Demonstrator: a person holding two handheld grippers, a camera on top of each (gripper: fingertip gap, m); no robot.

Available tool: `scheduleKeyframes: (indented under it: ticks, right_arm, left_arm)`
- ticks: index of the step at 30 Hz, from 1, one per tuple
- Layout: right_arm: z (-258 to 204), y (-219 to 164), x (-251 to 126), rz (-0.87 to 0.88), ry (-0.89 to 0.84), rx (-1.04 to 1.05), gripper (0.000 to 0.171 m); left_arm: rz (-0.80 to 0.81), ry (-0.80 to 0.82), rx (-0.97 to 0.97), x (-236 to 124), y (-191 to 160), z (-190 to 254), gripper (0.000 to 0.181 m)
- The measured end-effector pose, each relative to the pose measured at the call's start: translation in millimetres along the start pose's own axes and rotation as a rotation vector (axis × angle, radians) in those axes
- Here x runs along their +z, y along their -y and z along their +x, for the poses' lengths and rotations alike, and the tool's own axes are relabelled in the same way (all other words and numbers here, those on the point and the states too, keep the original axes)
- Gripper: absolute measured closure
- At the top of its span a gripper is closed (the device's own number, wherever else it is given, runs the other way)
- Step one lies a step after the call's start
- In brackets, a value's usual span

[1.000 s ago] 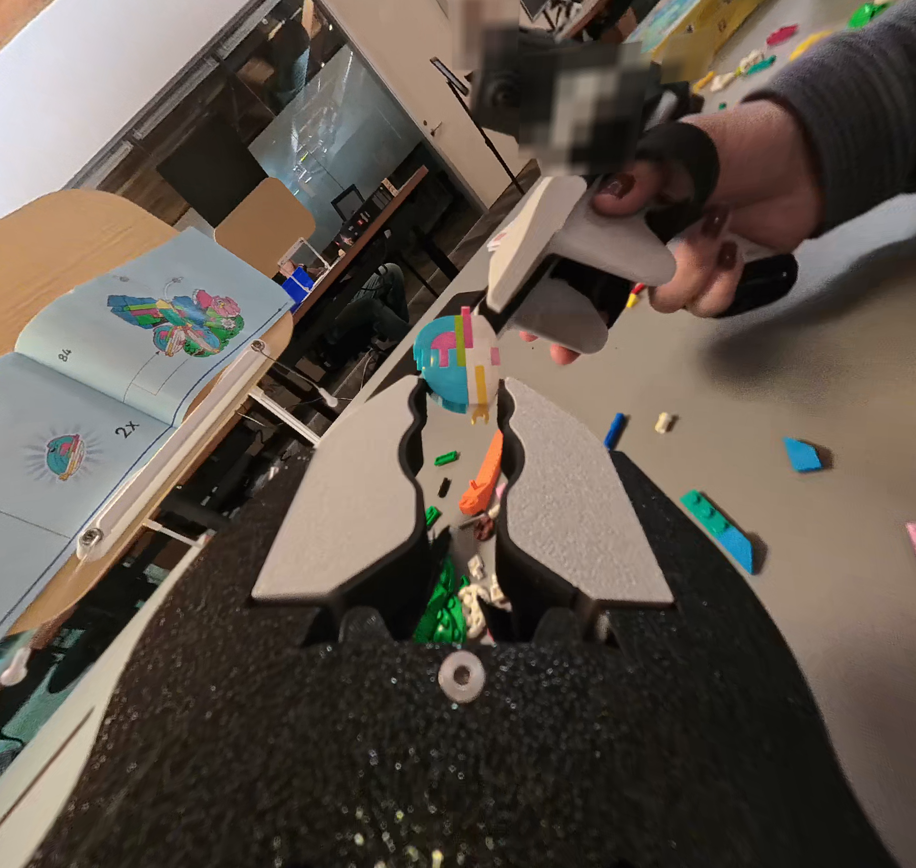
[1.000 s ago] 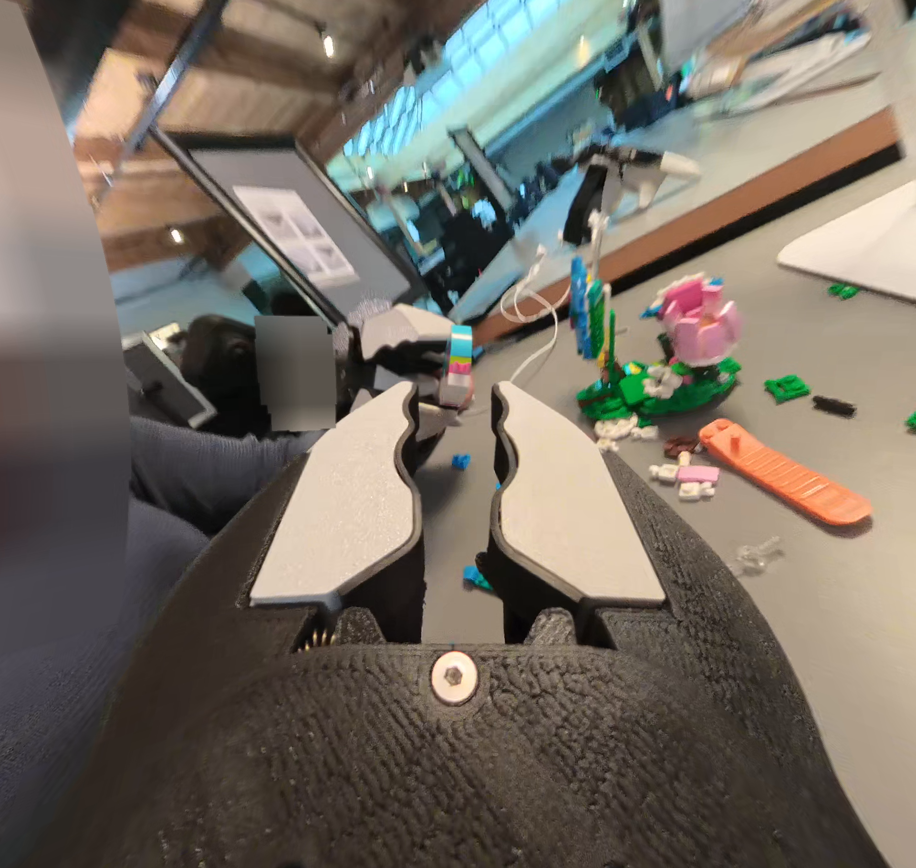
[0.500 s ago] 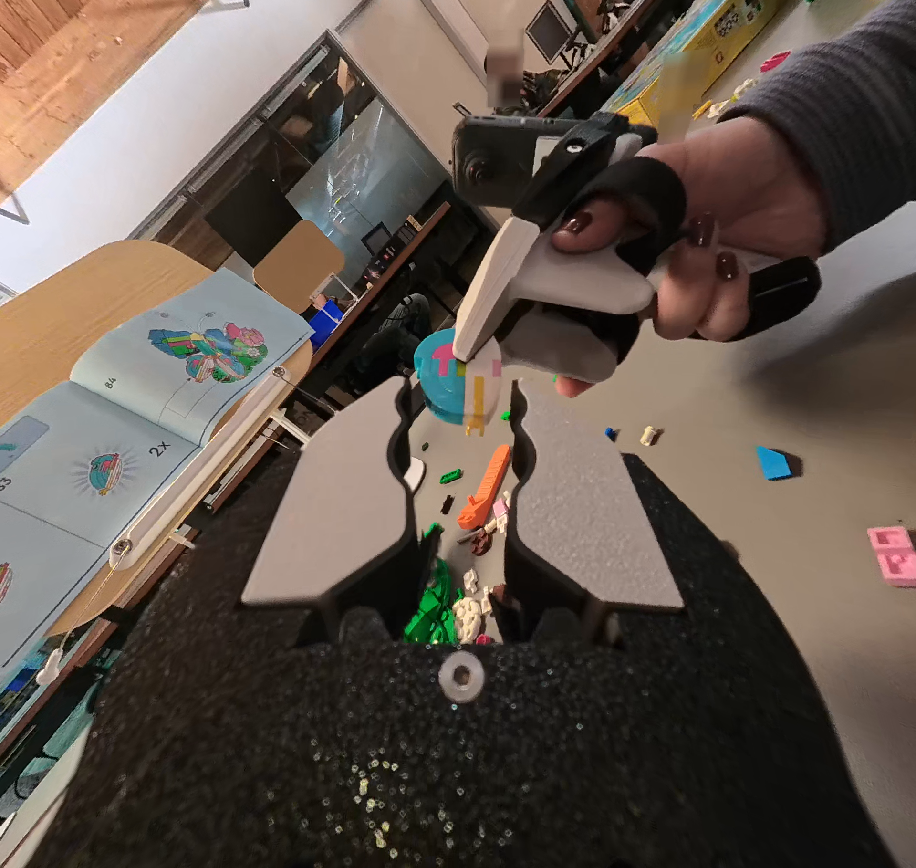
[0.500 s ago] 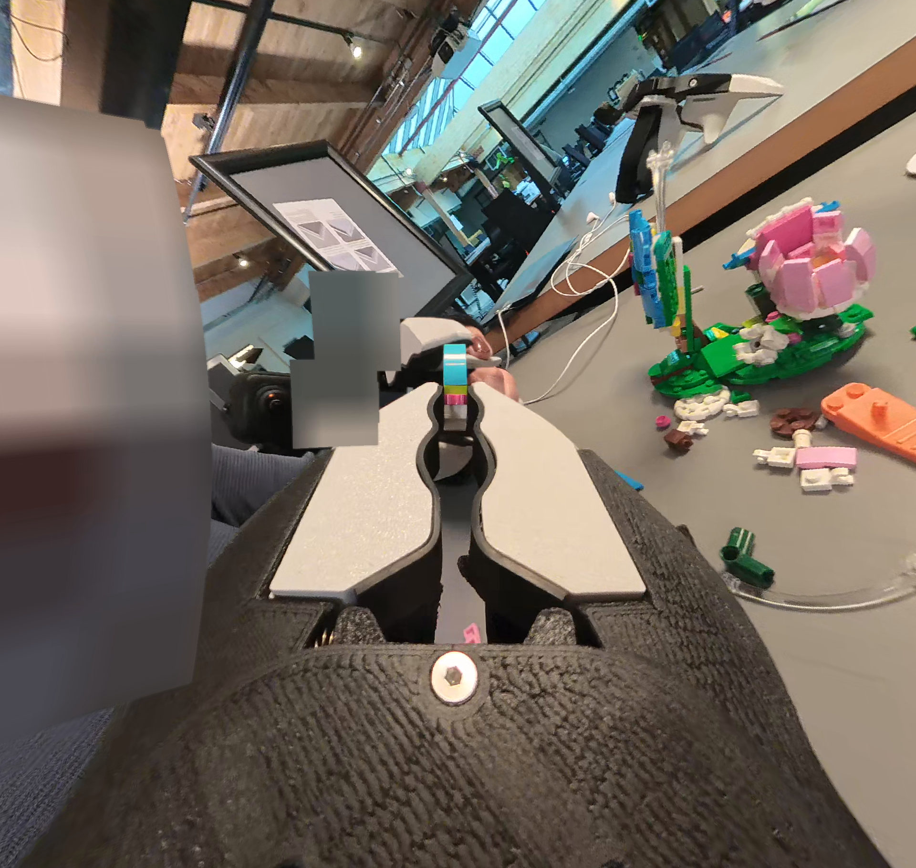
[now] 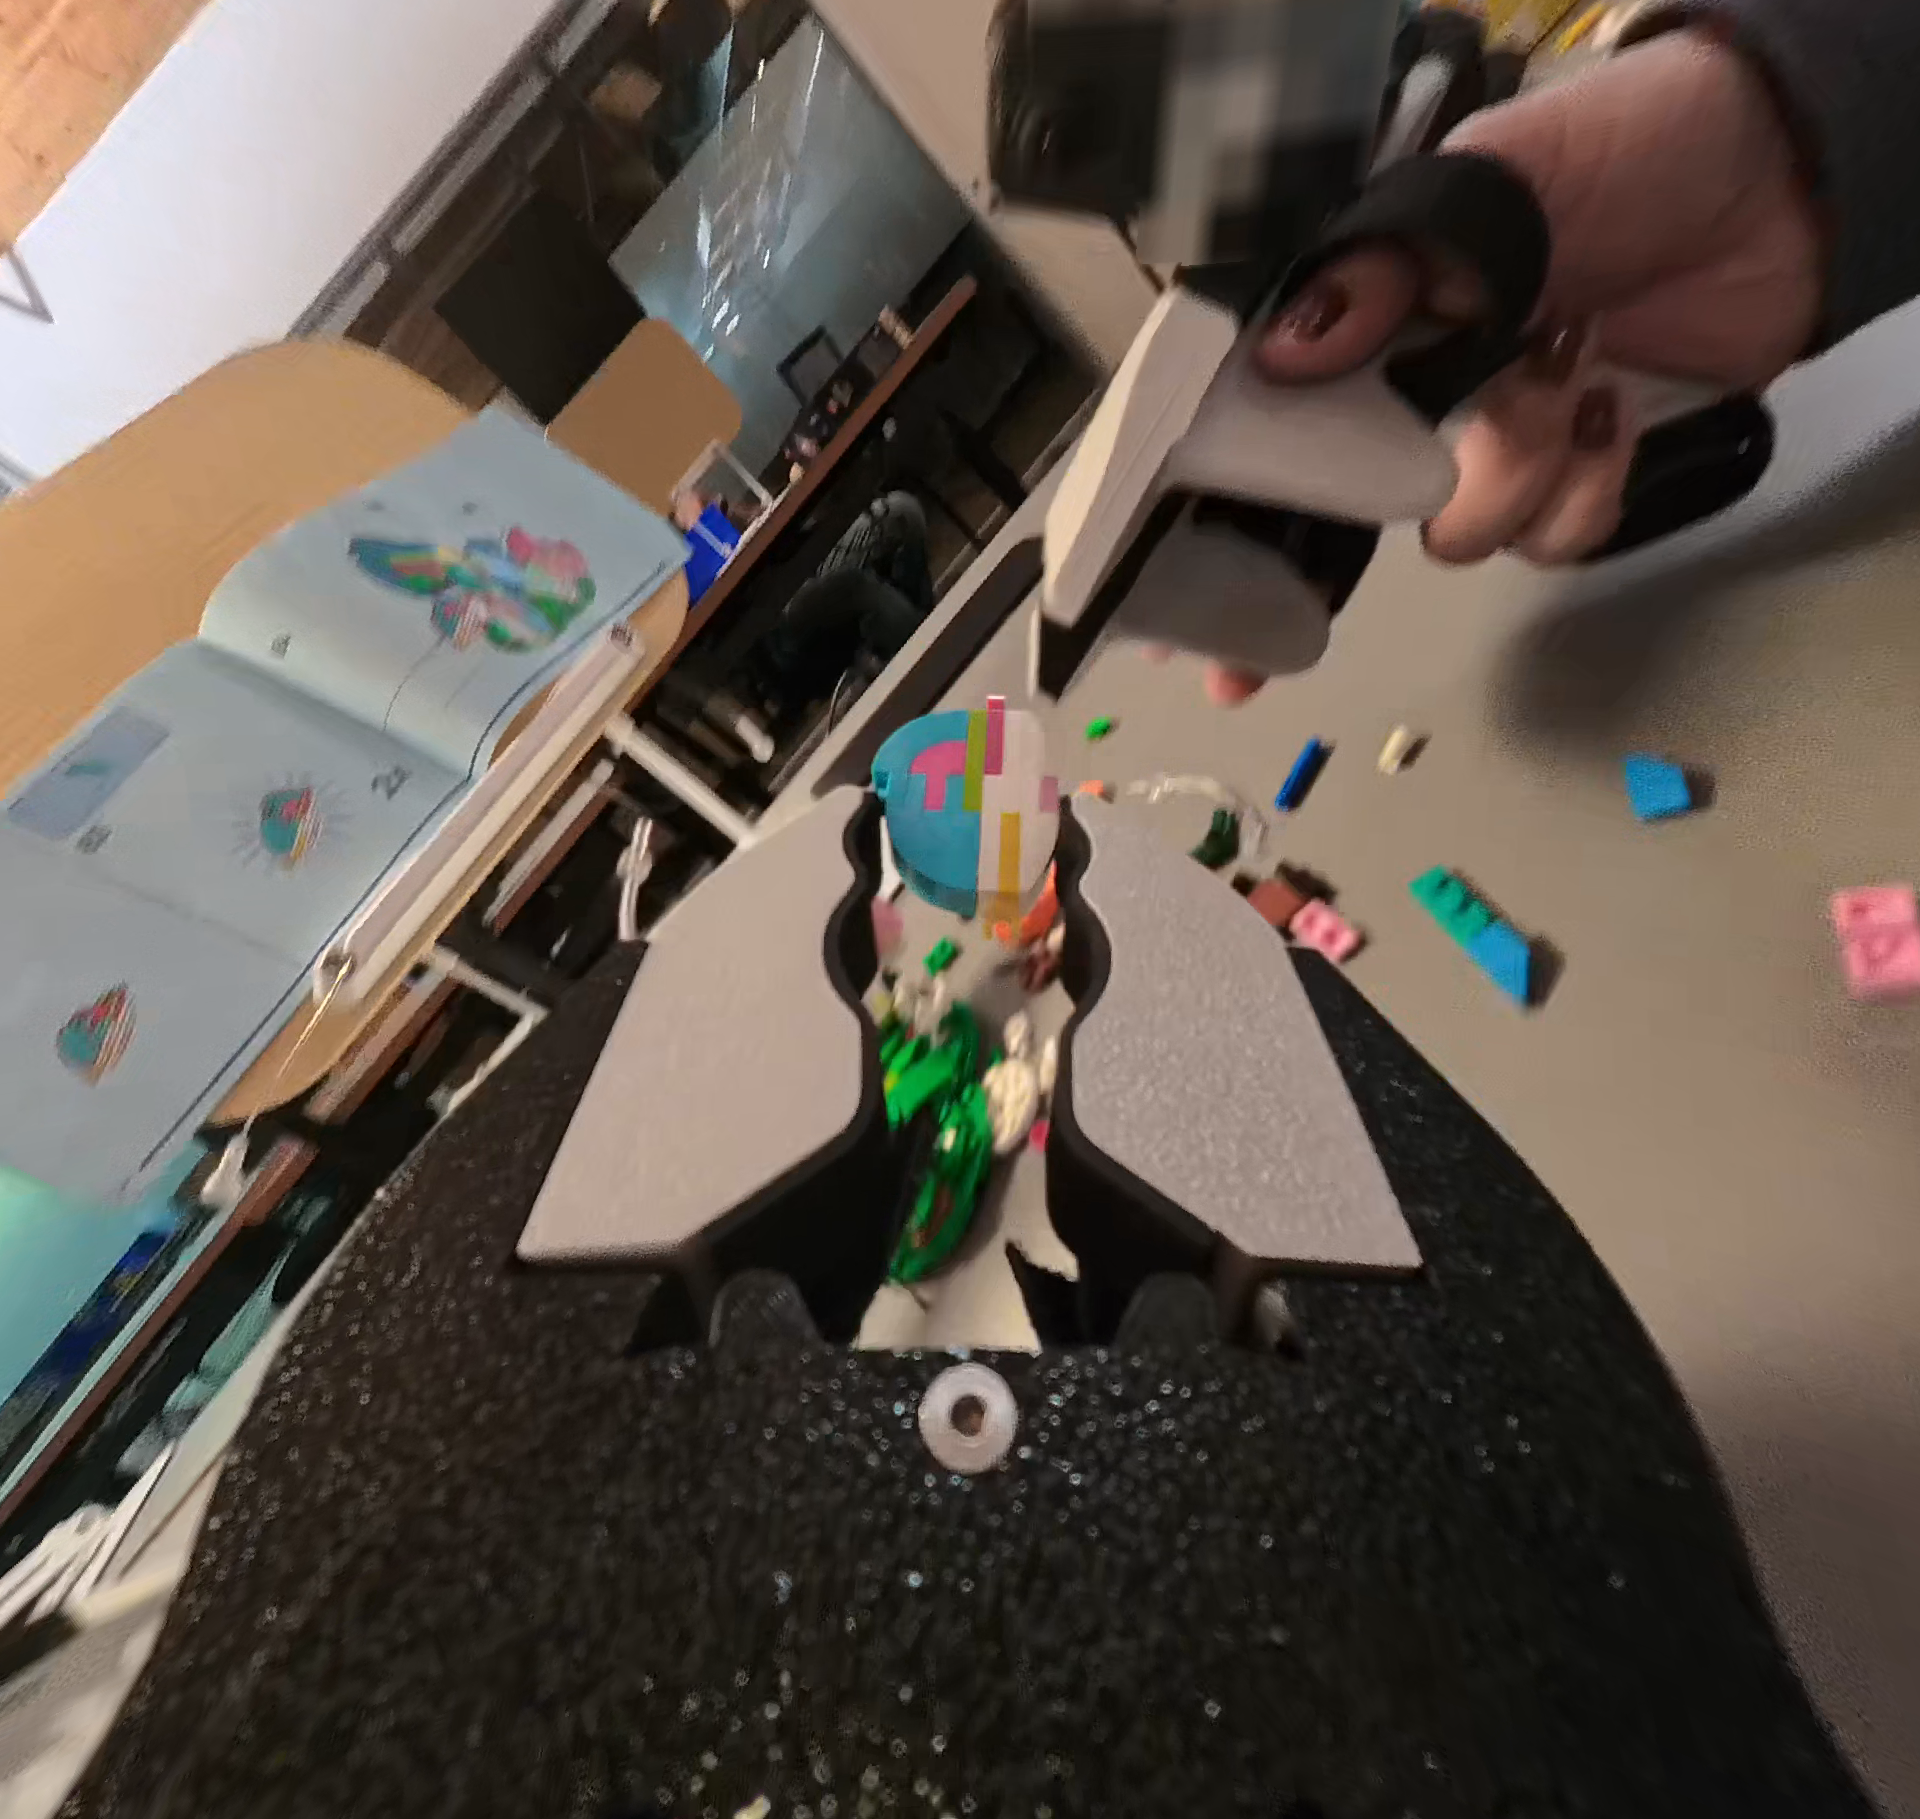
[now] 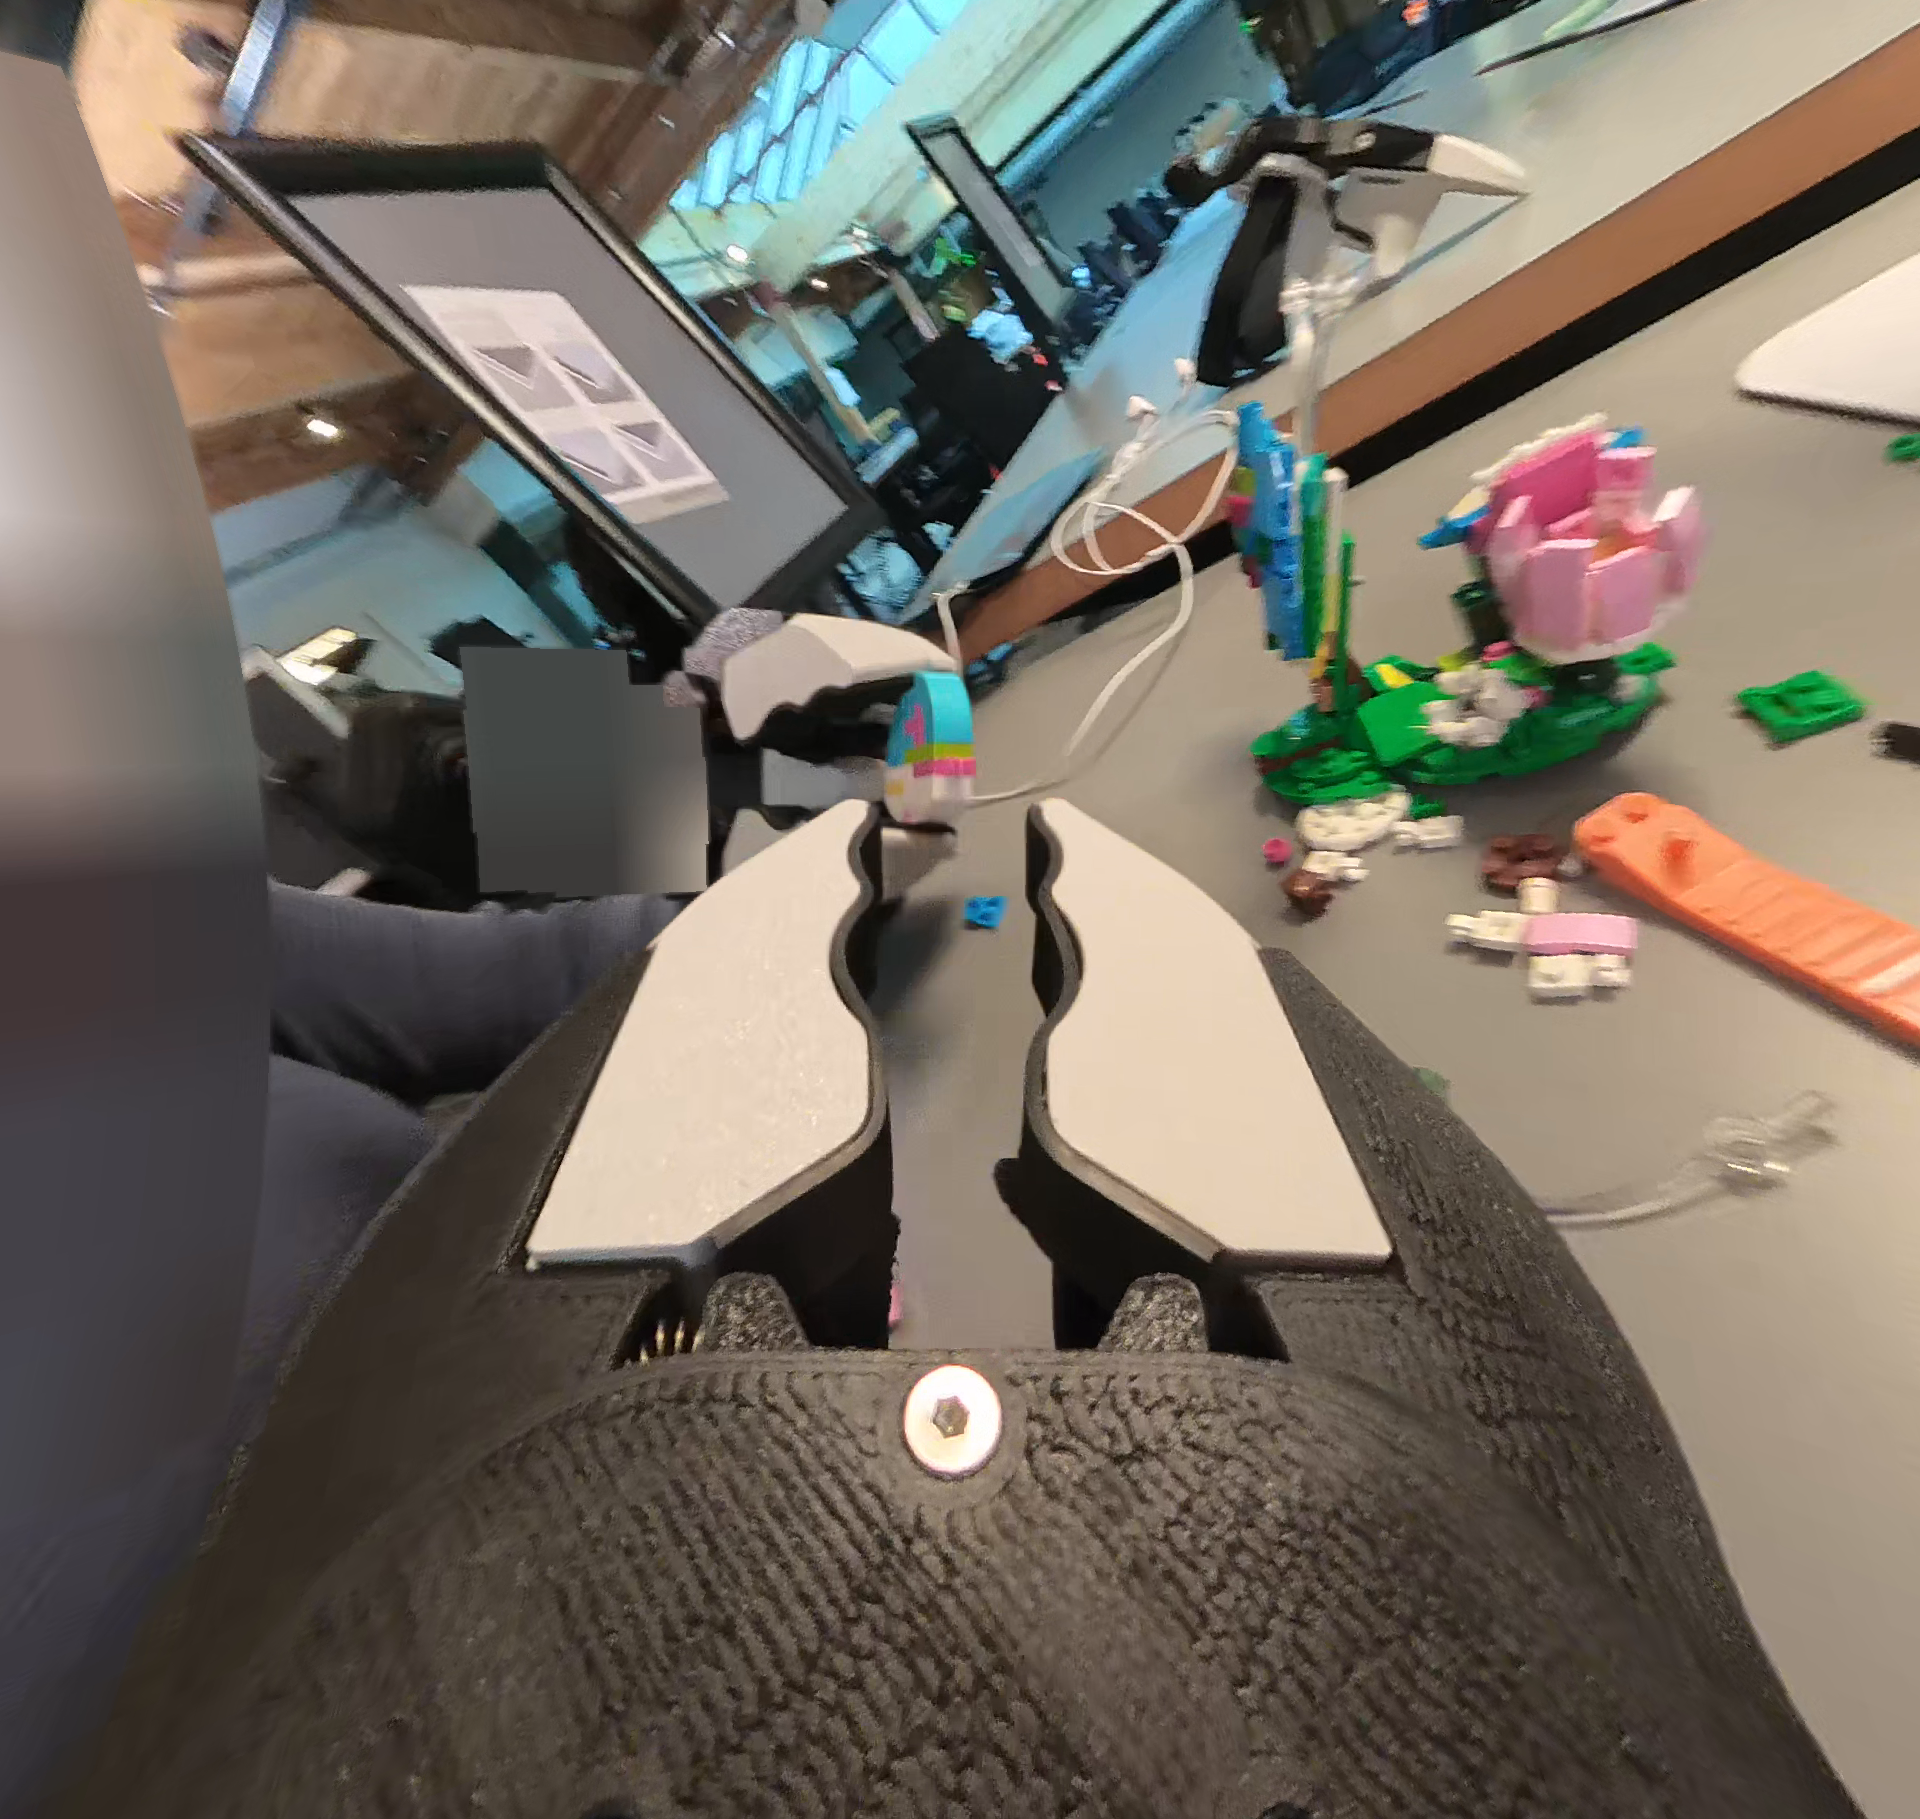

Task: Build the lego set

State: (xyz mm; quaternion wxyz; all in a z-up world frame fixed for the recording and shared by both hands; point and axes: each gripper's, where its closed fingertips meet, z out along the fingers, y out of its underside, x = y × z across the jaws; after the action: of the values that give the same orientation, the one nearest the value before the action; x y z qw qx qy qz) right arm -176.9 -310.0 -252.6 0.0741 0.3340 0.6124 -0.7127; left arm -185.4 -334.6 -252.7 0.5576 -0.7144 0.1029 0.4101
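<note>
My left gripper (image 5: 966, 808) is shut on a round lego wing piece (image 5: 961, 803), teal with pink, yellow and white stripes, held up off the grey table (image 5: 1610, 1250). My right gripper (image 6: 951, 813) is open and empty, just short of that piece (image 6: 930, 746); in the left wrist view it (image 5: 1174, 574) hangs above and to the right of the piece. The built pink flower on its green base (image 6: 1558, 564) and an upright blue-green wing (image 6: 1288, 543) stand at the right of the right wrist view.
An open instruction booklet (image 5: 312, 730) stands on a holder at the left. Loose bricks lie on the table: blue (image 5: 1655, 787), teal-blue (image 5: 1475, 928), pink (image 5: 1875, 938). An orange brick separator (image 6: 1745, 928), a green plate (image 6: 1803, 704) and a white cable (image 6: 1143, 626) lie near the model. It is some 12 cm from my right tips to the orange brick separator (image 6: 1745, 928).
My right gripper, shut on the wing piece half a second ago, has opened and drawn back from it. My left gripper still holds the piece.
</note>
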Motion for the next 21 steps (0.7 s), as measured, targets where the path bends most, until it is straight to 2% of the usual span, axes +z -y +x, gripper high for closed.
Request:
scheduleKeyframes:
  ticks: [4, 8, 11, 21]
  right_arm:
    - [22, 3, 2, -0.017, -0.147, -0.074, 0.141]
    - [36, 7, 12, -0.025, -0.203, -0.082, 0.139]
    - [47, 4, 21, -0.053, -0.224, -0.059, 0.137]
    - [61, -13, 55, -0.17, -0.3, -0.107, 0.137]
  left_arm:
    - [-0.153, 0.09, 0.04, -24, -43, -26, 0.15]
    - [-0.273, 0.087, 0.113, -33, -82, -41, 0.149]
    - [-0.311, 0.032, 0.091, -32, -103, -45, 0.149]
    - [-0.289, -0.02, -0.058, -25, -121, -55, 0.149]
